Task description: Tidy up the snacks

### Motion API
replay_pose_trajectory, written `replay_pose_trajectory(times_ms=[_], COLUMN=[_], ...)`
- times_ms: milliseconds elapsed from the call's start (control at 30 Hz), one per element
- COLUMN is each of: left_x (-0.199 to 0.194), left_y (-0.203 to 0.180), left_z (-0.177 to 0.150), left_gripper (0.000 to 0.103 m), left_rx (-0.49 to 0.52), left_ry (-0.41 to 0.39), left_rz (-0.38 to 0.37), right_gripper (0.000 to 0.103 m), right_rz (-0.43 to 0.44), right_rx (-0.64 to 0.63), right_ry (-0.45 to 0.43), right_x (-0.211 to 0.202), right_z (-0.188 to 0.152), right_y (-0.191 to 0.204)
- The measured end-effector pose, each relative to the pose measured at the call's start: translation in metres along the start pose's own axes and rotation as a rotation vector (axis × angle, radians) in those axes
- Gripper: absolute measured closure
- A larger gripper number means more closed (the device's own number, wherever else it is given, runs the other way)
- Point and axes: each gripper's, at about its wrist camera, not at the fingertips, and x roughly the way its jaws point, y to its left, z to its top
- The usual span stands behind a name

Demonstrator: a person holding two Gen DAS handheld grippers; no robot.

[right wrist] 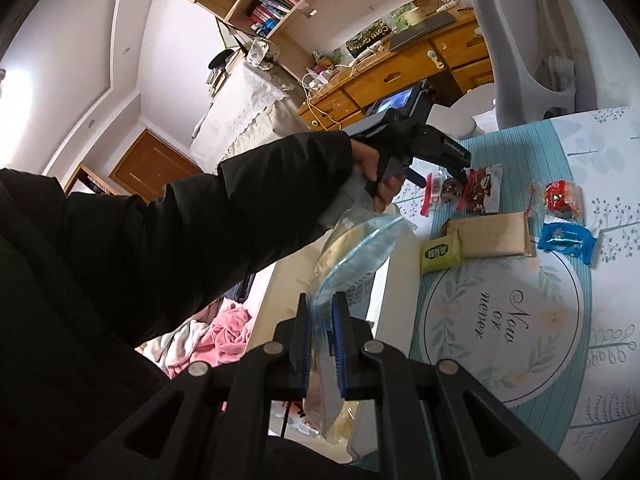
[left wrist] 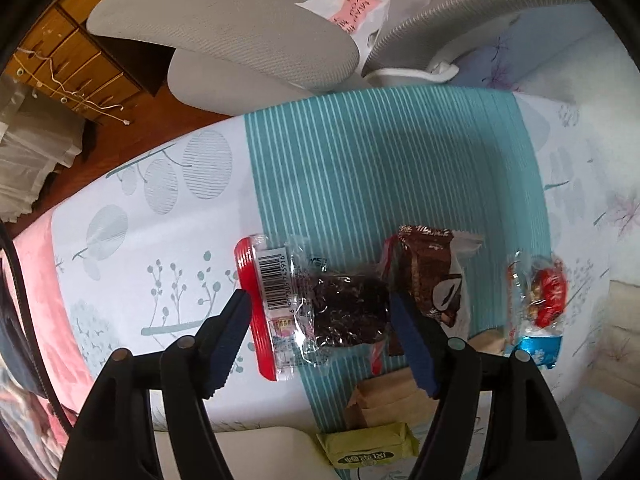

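Note:
My left gripper (left wrist: pixel 320 312) is open, its blue fingers either side of a clear snack pack with a red end and dark filling (left wrist: pixel 320 308) lying on the table (left wrist: pixel 360 168). A brown chocolate snack (left wrist: pixel 430 276) lies just right of it, touching the right finger. A red-and-blue wrapped sweet (left wrist: pixel 538 304) lies further right. My right gripper (right wrist: pixel 320 324) is shut on the rim of a clear zip bag (right wrist: pixel 356 248), held off the table's left edge. In the right wrist view the left gripper (right wrist: pixel 444 176) reaches the snack pack (right wrist: pixel 440 192).
A tan paper packet (right wrist: pixel 492 234), a green packet (right wrist: pixel 440 256) and a blue-wrapped sweet (right wrist: pixel 566 240) lie on the teal cloth. A grey chair (left wrist: pixel 240 40) stands behind the table. A wooden desk (right wrist: pixel 400 76) and pink clothes (right wrist: pixel 224 336) lie beyond.

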Motion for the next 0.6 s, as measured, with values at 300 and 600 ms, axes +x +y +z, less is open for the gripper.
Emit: replay_pose_trajectory(times_ms=[300,600], left_x=[0.015,0.002], left_y=[-0.011,-0.015], left_z=[0.005,-0.005], left_gripper=[0.038,0.062], left_rx=[0.007,0.03], left_ry=[-0.01,-0.052], left_rz=[0.047,0.011], right_gripper=[0.093,0.094], right_rz=[-0.044,-0.066], right_rx=[0.027,0.035], right_ry=[0.015,0.026], right_x=[-0.006,-0.005], right_z=[-0.003,-0.004], right_y=[-0.006,-0.001])
